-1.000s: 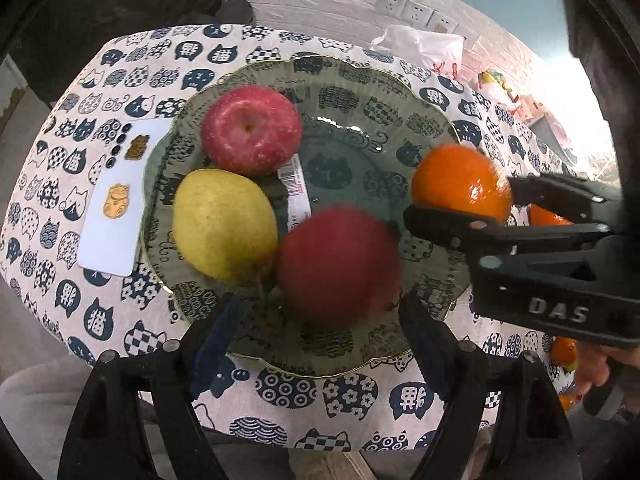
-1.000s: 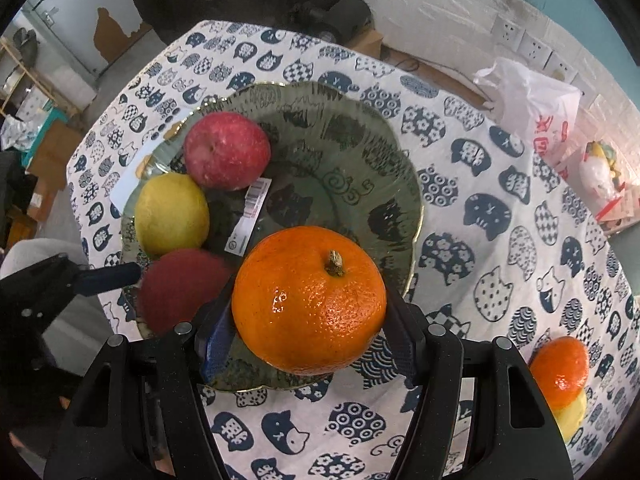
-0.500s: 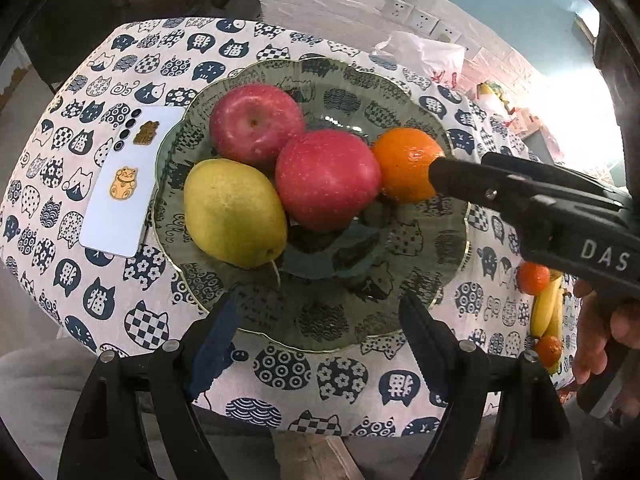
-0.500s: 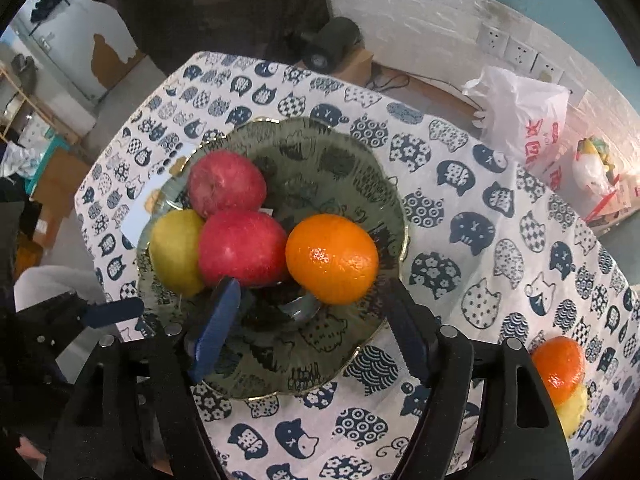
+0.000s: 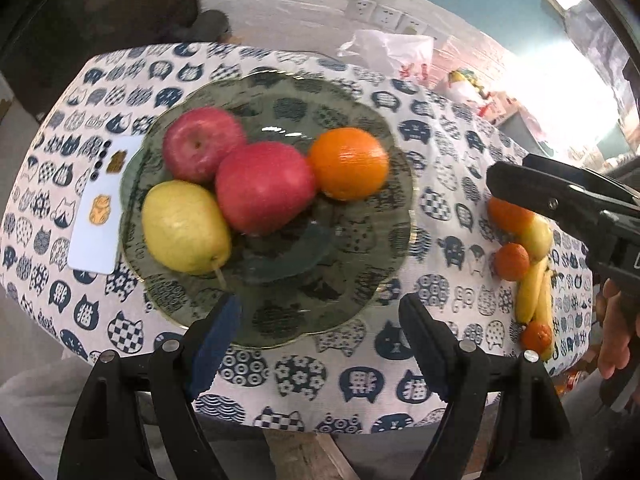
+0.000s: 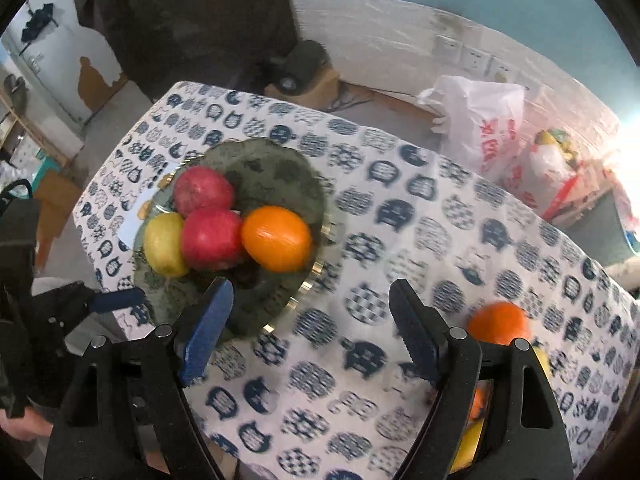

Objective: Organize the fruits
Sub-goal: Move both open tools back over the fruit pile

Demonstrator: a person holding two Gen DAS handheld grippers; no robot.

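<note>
1. left wrist view: glass plate [image 5: 372, 296] holds two red apples [image 5: 264, 186], a pear [image 5: 185, 226] and an orange [image 5: 347, 163], clustered far-left so near space stays free.
2. left gripper [image 5: 320, 332] gapes empty.
3. right gripper [image 6: 310, 322], jaws just opening, empty, is near the loose oranges [image 5: 510, 261] and bananas [image 5: 534, 292] at right.

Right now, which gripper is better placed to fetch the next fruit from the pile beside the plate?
Right. The right gripper is open and empty, with the loose orange just beside it; the left gripper hangs over the plate.
</note>
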